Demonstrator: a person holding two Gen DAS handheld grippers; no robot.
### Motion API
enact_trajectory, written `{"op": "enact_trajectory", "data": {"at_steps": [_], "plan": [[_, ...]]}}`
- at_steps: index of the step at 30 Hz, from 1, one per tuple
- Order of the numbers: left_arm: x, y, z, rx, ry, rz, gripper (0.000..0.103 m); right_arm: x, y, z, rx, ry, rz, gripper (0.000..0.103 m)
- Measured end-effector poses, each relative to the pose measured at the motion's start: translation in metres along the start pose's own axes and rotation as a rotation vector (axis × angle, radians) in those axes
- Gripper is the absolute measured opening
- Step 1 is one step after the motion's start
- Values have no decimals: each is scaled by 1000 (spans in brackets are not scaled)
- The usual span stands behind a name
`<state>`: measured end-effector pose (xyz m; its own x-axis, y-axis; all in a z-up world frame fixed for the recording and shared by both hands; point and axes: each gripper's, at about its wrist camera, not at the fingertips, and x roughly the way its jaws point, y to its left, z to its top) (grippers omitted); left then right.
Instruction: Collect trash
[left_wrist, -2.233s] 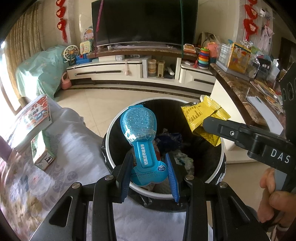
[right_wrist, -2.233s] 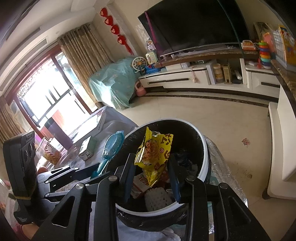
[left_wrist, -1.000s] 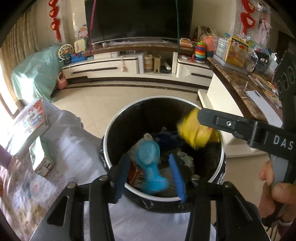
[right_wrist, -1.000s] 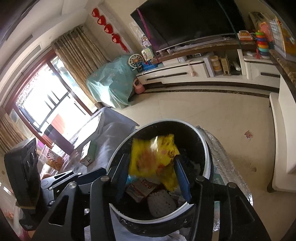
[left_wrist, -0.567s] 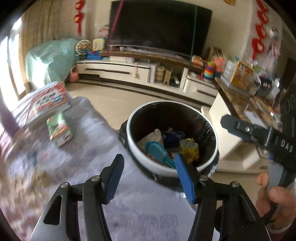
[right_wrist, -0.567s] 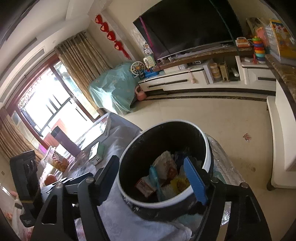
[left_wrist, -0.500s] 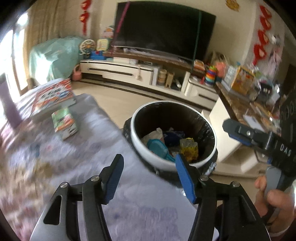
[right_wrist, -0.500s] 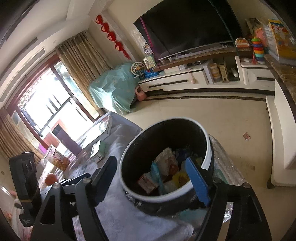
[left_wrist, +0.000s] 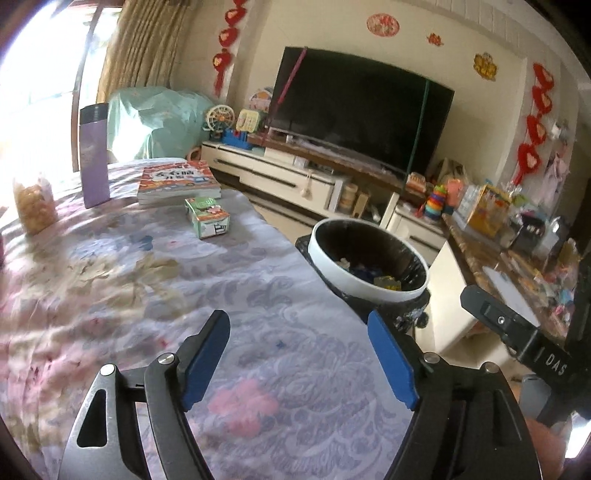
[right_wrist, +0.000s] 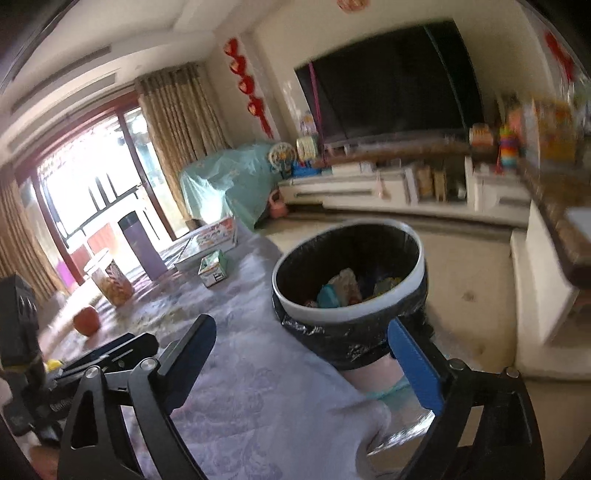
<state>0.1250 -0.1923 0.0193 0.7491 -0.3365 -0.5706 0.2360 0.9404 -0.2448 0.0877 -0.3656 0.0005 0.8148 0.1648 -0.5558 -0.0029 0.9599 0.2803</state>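
I have both tongs spread wide with nothing between the blue pads. The left gripper (left_wrist: 297, 354) hangs over the flowered tablecloth (left_wrist: 155, 280), its pads clear of the cloth as far as I can tell and touching nothing. The right gripper (right_wrist: 301, 349) is likewise released, its left pad over the cloth and its right pad in front of the bin's black liner; whether it brushes the liner I cannot tell. The bin (left_wrist: 354, 284) stands just off the table's right edge, white rim up, and the trash lies inside it: a blue packet (right_wrist: 328, 295), a yellow wrapper (right_wrist: 386, 284) and other scraps. On the far part of the table sit a small green box (left_wrist: 208, 221), a book (left_wrist: 177, 181), a purple flask (left_wrist: 94, 155) and a jar of snacks (left_wrist: 33, 206). In the right view an orange fruit (right_wrist: 86, 320) lies on the near left.
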Motion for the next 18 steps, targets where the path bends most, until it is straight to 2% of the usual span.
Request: {"op": "enact_trajectory", "data": {"at_steps": [3,4,6,8,11,18], "plan": [[-23,5,1,-7,-65,4,81,-19,16,3,-82,-88,-46,98],[-29,6,2,-6,-88,10,84,-26,21,4,-103,-123,-62,100],[-44,7,-1,-2,-144,37,102,-41,29,6,-144,-215,-97,103],[-60,6,-9,2,-202,81,102,-50,34,4,-166,-270,-128,103],[-68,5,-23,16,-220,126,102,-48,36,0,-169,-279,-150,103],[-77,-10,-45,61,-260,216,102,-33,32,-18,-135,-234,-135,103]]}}
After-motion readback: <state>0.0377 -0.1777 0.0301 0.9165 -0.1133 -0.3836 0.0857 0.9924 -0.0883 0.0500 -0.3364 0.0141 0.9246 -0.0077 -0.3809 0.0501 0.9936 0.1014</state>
